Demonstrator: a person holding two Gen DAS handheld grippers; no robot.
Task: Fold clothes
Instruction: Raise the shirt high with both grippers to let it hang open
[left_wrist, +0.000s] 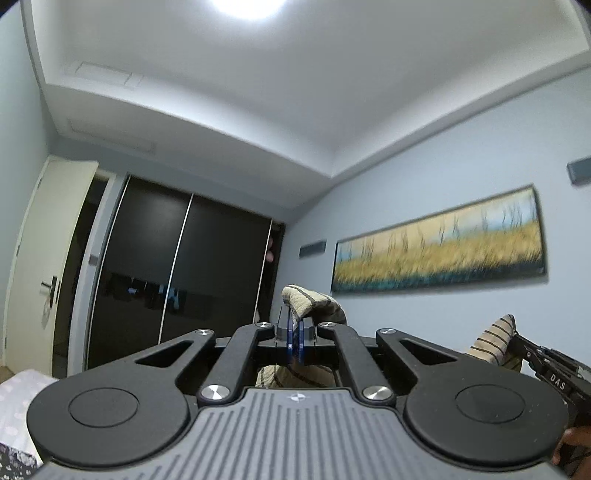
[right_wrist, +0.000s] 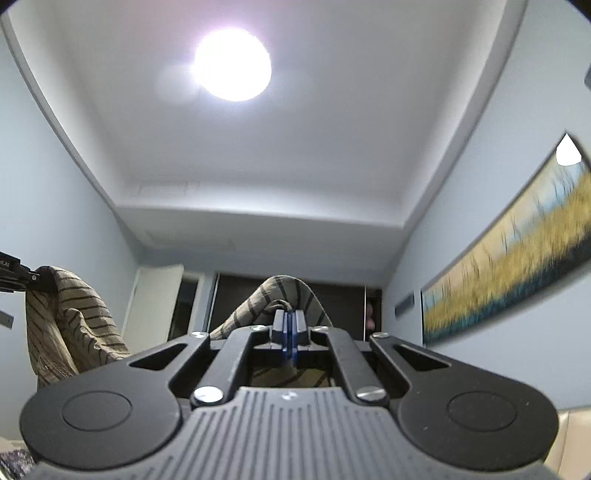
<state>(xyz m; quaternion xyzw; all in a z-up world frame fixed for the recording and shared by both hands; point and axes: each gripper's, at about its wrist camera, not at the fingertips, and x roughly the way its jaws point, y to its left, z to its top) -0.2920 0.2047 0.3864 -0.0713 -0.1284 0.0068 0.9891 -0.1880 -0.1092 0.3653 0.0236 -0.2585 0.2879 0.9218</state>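
Note:
A beige garment with dark stripes (left_wrist: 314, 304) is held up in the air between both grippers. My left gripper (left_wrist: 294, 325) is shut on one edge of it, with cloth bulging above the blue pads. My right gripper (right_wrist: 290, 319) is shut on another edge of the striped garment (right_wrist: 280, 291), which arches over its tips. The right gripper also shows at the right of the left wrist view (left_wrist: 517, 338), pinching cloth. The left gripper shows at the left edge of the right wrist view (right_wrist: 35, 277), with the garment hanging from it. Both cameras point up toward the ceiling.
A dark sliding wardrobe (left_wrist: 177, 266) and a pale door (left_wrist: 40, 277) stand ahead. A long landscape painting (left_wrist: 439, 247) hangs on the right wall. A ceiling lamp (right_wrist: 232, 64) glares overhead. A patterned bed cover (left_wrist: 14, 398) shows at lower left.

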